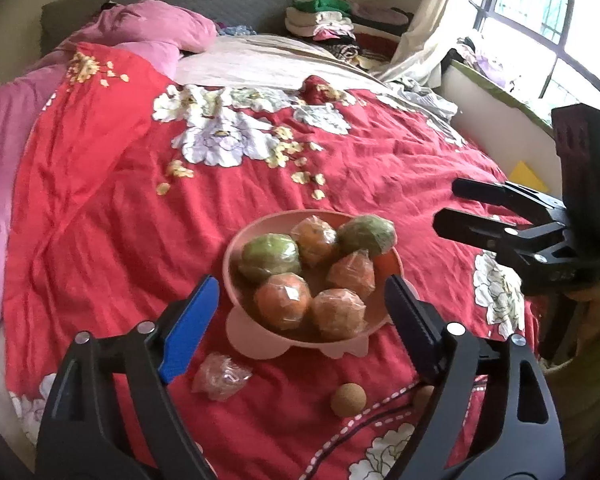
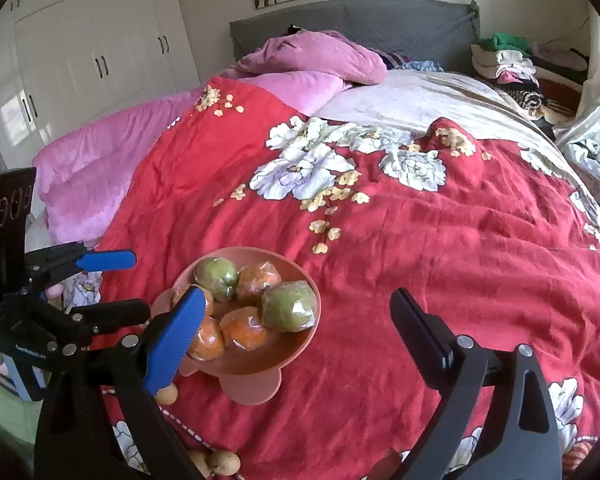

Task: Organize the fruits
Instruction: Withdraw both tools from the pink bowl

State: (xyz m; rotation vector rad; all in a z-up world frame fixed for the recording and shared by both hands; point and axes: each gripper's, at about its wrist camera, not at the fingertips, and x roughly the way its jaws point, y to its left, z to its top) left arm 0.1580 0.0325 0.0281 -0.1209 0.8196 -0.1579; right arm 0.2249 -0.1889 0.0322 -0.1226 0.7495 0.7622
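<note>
A pink bowl [image 1: 236,248] sits on the red floral bedspread and holds several plastic-wrapped fruits: orange ones [image 1: 283,301] and two green ones [image 1: 269,257]. It also shows in the right wrist view [image 2: 260,364]. My left gripper [image 1: 300,300] is open and empty, just in front of the bowl. My right gripper [image 2: 296,316] is open and empty, to the right of the bowl; it shows in the left wrist view [image 1: 446,208]. A crumpled empty wrapper [image 1: 220,376] and a small brown cork-like ball [image 1: 348,399] lie in front of the bowl.
More small brown balls [image 2: 224,463] lie near the bed's near edge. Pink quilts [image 2: 100,176] and a beige blanket [image 2: 412,100] cover the far half of the bed. Folded clothes [image 1: 324,20] are piled at the headboard. A white wardrobe [image 2: 80,60] stands at left.
</note>
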